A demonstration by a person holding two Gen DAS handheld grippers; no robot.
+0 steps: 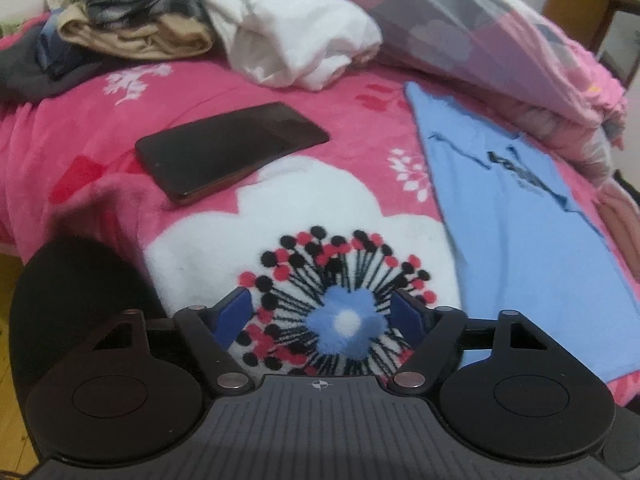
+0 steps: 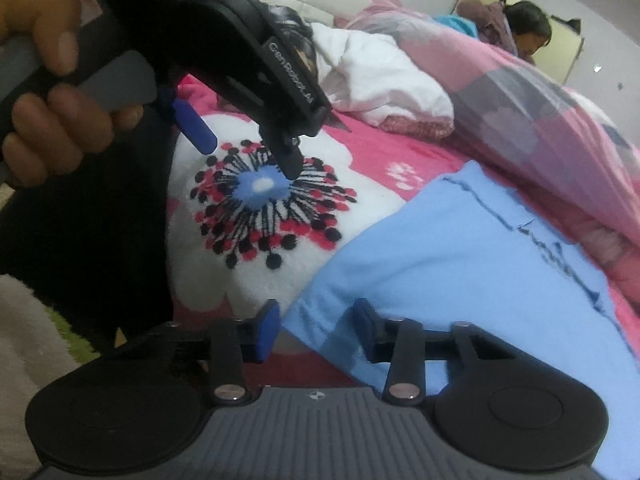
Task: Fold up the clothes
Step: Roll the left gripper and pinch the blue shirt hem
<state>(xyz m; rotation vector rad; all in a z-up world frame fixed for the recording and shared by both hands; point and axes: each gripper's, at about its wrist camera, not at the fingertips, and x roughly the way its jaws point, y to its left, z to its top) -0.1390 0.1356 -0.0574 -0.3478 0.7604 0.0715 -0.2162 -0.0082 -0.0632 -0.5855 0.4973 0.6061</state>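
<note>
Right gripper, jaws narrow, straddles the blue shirt's near corner on the bed; pinch both layers (not blanket); left gripper hovers wide, empty

On the bed: phone left of the T-shirt, heap of clothes behind the phone, quilt behind the T-shirt.
</note>
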